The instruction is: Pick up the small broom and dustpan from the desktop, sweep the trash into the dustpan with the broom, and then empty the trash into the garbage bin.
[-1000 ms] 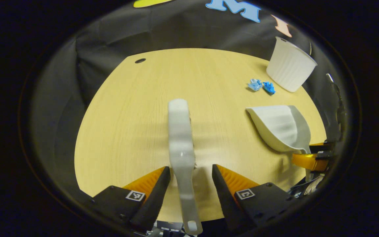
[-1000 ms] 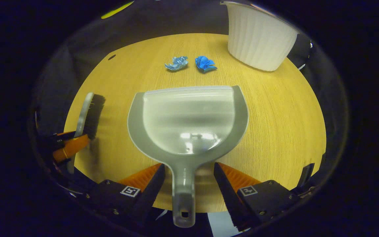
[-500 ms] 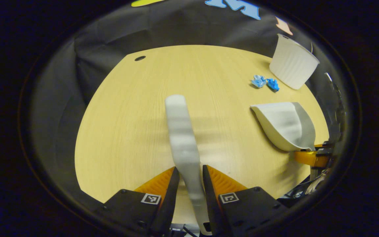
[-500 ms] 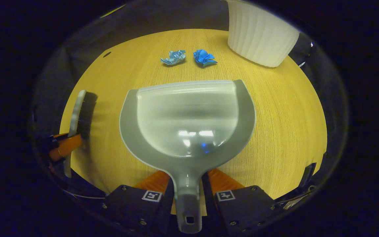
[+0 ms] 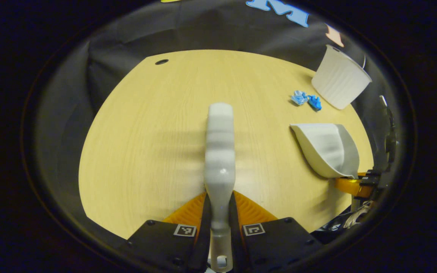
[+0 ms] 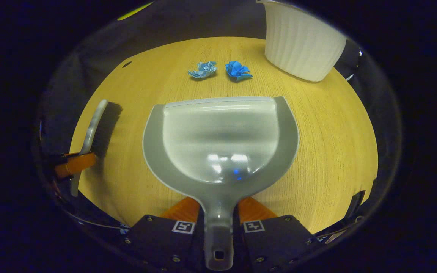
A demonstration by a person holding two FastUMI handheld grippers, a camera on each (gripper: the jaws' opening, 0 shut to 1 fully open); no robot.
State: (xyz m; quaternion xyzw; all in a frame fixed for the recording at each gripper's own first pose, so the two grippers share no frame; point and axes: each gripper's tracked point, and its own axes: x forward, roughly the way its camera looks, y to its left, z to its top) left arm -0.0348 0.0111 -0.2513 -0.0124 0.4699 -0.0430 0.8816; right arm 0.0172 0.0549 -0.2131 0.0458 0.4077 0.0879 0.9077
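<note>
left gripper (image 5: 218, 216) was clamped on the broom (image 5: 220, 151) handle, both fingers pressed against it, broom head sticking straight out ahead of the fingers over the wooden desktop (image 5: 146, 132). right gripper (image 6: 218, 220) was pinched on the dustpan (image 6: 220, 140) handle, fingers tight on both sides, pan lying flat ahead of it with the open lip facing away. just past the lip, apart from it, sat two crumpled blue paper scraps (image 6: 220, 71) side by side. white ribbed garbage bin (image 6: 302, 43) stood farther ahead and to the right of the right gripper, near the scraps but not touching. in the right gripper view the broom bristles showed dark, off to the left, with the left gripper's fingers on the handle. in the left gripper view the dustpan sat to the right, scraps and bin beyond it.
</note>
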